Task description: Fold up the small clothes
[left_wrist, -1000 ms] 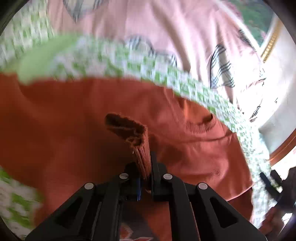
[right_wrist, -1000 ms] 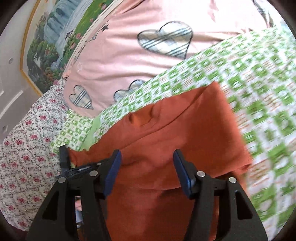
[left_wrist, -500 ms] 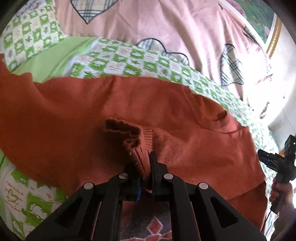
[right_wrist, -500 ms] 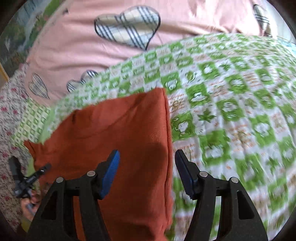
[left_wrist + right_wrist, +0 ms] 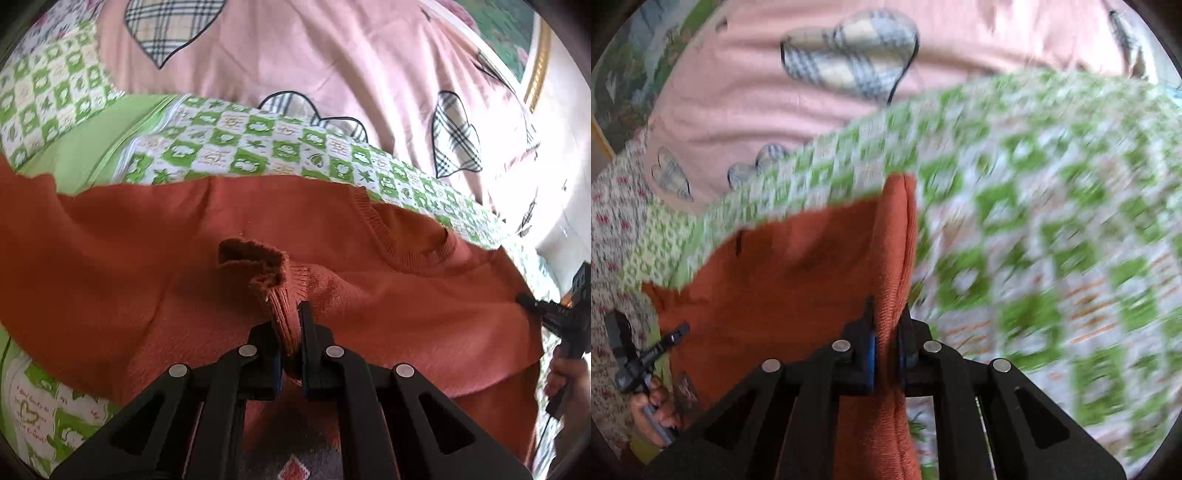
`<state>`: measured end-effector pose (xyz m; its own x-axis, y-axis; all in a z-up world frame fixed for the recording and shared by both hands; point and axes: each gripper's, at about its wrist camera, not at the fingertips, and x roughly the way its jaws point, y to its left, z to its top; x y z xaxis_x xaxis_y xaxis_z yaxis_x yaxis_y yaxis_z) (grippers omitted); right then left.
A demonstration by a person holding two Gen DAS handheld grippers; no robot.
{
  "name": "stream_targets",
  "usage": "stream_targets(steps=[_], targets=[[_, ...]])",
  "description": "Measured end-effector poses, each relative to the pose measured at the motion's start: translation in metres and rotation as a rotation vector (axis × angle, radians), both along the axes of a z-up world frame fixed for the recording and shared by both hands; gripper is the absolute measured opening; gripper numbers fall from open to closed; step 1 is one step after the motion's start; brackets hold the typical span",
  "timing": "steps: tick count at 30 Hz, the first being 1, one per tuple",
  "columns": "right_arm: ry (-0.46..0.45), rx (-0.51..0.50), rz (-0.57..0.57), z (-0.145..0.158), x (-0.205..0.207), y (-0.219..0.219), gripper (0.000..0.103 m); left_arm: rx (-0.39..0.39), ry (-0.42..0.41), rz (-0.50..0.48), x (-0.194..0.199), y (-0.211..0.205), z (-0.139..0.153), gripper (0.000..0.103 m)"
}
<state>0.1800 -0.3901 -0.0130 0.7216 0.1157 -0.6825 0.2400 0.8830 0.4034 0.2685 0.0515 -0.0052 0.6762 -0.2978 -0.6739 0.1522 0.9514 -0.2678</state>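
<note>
My left claw (image 5: pixel 291 332) is clenched on a ribbed cuff and my right claw (image 5: pixel 886 350) on a side edge of the rust sweater (image 5: pixel 369 295) spread on the green checked quilt (image 5: pixel 229 144), so I judge a fold is in hand: next, carry both edges across together.
</note>
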Motion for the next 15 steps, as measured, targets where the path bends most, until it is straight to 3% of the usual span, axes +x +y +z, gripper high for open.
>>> stream_targets(steps=[4,8,11,13,15], targets=[[0.091,-0.067,0.010,-0.026,0.010,0.005,0.010,0.009,0.063,-0.012,0.007,0.001,-0.016,0.008],[0.097,-0.063,-0.009,-0.032,0.007,0.003,0.010,0.019,0.083,0.009,0.007,0.011,-0.018,0.017],[0.134,-0.201,-0.070,-0.016,0.000,0.013,0.016,0.005,0.105,0.028,0.007,0.021,-0.021,0.019],[0.079,-0.221,-0.095,0.002,-0.017,0.028,0.020,-0.001,0.104,0.038,0.005,0.024,-0.021,0.019],[0.021,-0.193,-0.029,0.009,-0.025,0.047,0.023,0.014,0.104,0.042,0.003,0.022,-0.021,0.019]])
